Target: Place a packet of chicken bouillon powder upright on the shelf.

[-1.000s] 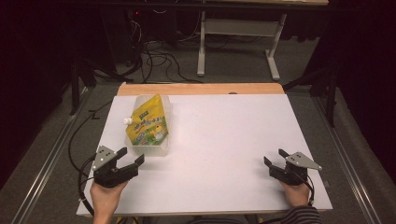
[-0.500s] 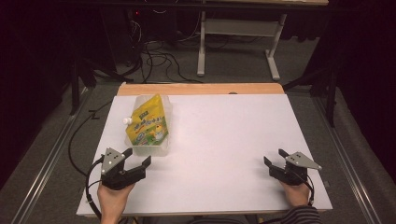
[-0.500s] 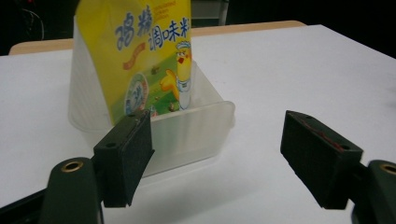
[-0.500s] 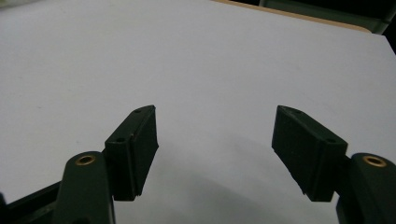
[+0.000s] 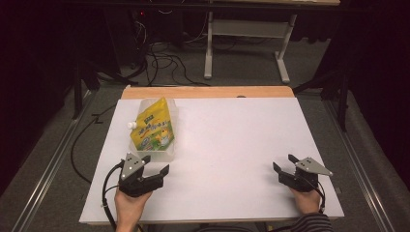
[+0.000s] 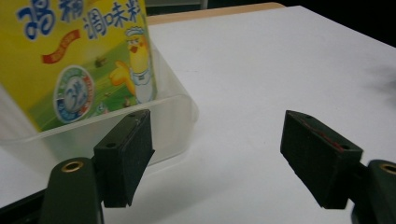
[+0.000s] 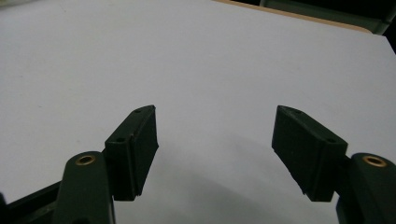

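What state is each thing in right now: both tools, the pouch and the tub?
Left tool: open, empty, next to the tub.
Right tool: open, empty, over bare table.
Pouch: capped, leaning inside the tub.
Tub: clear, lidless, flat on the table.

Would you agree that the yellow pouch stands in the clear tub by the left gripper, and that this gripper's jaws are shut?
Not quite: the left gripper's jaws are wide open, as the left gripper view shows. The yellow pouch does stand in the clear tub beside it.
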